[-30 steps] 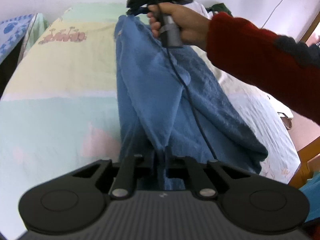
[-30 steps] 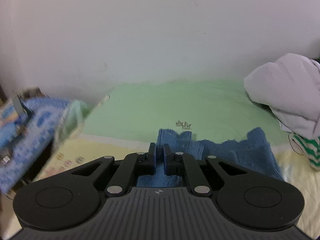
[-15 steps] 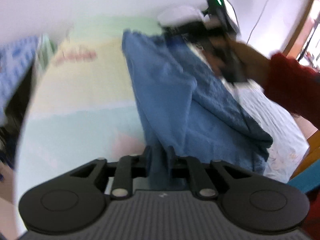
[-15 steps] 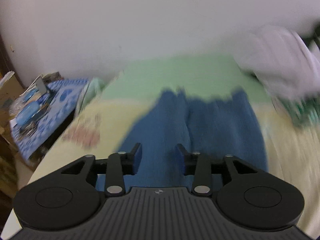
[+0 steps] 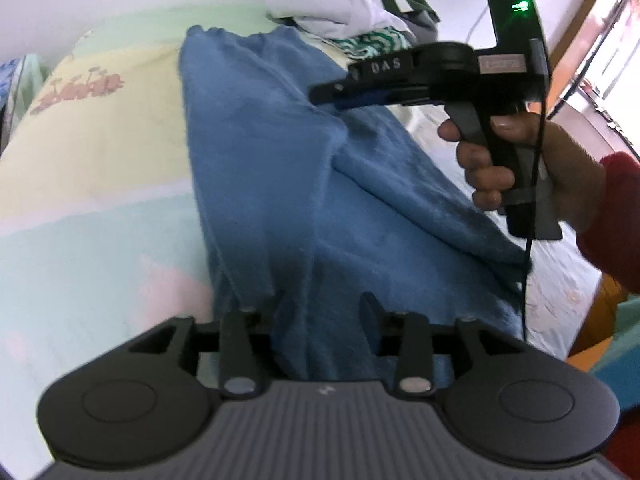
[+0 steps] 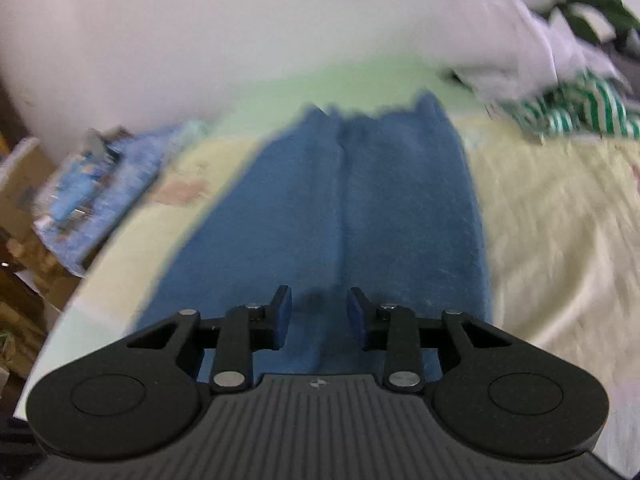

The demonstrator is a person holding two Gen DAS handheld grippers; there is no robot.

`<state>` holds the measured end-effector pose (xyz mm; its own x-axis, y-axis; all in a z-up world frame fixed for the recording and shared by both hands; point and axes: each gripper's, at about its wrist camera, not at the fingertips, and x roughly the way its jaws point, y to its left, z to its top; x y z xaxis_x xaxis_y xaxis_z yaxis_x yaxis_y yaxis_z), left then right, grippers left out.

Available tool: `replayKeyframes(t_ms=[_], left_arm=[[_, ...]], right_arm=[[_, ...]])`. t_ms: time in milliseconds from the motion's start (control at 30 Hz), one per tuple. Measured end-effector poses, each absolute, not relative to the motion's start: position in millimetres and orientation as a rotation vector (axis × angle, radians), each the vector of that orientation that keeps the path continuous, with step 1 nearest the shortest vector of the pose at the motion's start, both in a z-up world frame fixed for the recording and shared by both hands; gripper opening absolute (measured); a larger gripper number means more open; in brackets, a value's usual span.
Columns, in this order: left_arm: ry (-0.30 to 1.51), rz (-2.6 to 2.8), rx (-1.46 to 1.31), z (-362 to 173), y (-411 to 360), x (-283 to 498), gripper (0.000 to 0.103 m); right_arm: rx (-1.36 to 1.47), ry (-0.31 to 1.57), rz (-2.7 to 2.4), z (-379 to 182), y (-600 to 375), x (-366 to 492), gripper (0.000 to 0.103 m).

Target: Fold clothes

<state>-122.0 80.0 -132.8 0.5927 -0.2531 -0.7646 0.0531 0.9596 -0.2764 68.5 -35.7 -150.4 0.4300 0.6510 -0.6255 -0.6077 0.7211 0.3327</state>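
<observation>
A blue fleecy garment point(image 5: 288, 168) lies lengthwise on the bed, folded over itself with a ridge along its right side. My left gripper point(image 5: 320, 308) is open just above its near end, the cloth lying between the spread fingers. My right gripper point(image 5: 324, 94) shows in the left wrist view, held in a hand above the cloth's far right part. In the right wrist view the right gripper point(image 6: 319, 312) is open over the blue garment point(image 6: 340, 208), nothing between its fingers.
The bed sheet point(image 5: 88, 184) is pale yellow, green and aqua. A pile of white and green-striped clothes point(image 5: 352, 12) sits at the far end, also in the right wrist view point(image 6: 560, 80). A blue patterned thing and cardboard boxes point(image 6: 72, 200) stand left of the bed.
Both grippers have let go of the blue garment and opened. The right gripper has drawn back from the far end and risen; the cloth now lies flat on the bed.
</observation>
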Motion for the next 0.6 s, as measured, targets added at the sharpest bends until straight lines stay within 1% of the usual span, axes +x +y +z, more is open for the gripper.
replayKeyframes(t_ms=[67,100,167,200,233,267,300,333,400,433,567,600], left_arm=[[0.916,-0.190,-0.193,-127.7,76.2,-121.6,0.037],[0.914,-0.194,-0.173,-125.8,74.8,-120.9,0.037],[0.915,-0.195,-0.142,-125.8,75.2,-116.5,0.037],[0.918,-0.197,-0.133,-126.1,75.6,-114.4,0.037],[0.932,-0.205,-0.143,-127.7,76.9,-112.7,0.037],[0.936,-0.215,-0.147,-127.5,77.8,-111.9,0.037],[0.915,-0.227,-0.133,-122.4,77.5,-113.8,0.037],[0.892,-0.234,-0.116,-117.3,77.4,-115.0,0.038],[0.833,-0.209,-0.062,-108.0,78.3,-112.6,0.049],[0.809,-0.198,-0.044,-105.5,79.7,-110.2,0.050],[0.802,-0.182,-0.097,-125.7,96.4,-89.7,0.048],[0.813,-0.182,-0.128,-133.5,100.7,-86.3,0.048]], right_arm=[[0.098,0.852,0.868,-156.5,-27.9,57.5,0.034],[0.091,0.865,0.889,-161.4,-24.2,53.3,0.031],[0.066,0.858,0.848,-168.8,-24.9,51.5,0.015],[0.054,0.853,0.824,-172.4,-25.7,50.9,0.004],[0.068,0.869,0.804,-170.3,-26.6,54.2,0.003],[0.089,0.891,0.785,-166.8,-27.6,58.5,0.005],[0.094,0.869,0.799,-160.2,-24.1,60.4,0.013],[0.094,0.836,0.820,-152.8,-19.5,61.7,0.015],[0.092,0.808,0.866,-144.5,-3.9,68.1,0.017],[0.087,0.823,0.892,-145.2,8.7,74.3,0.017],[0.028,0.903,0.956,-163.1,49.8,94.7,0.017],[0.001,0.927,0.941,-169.4,54.6,99.1,0.014]])
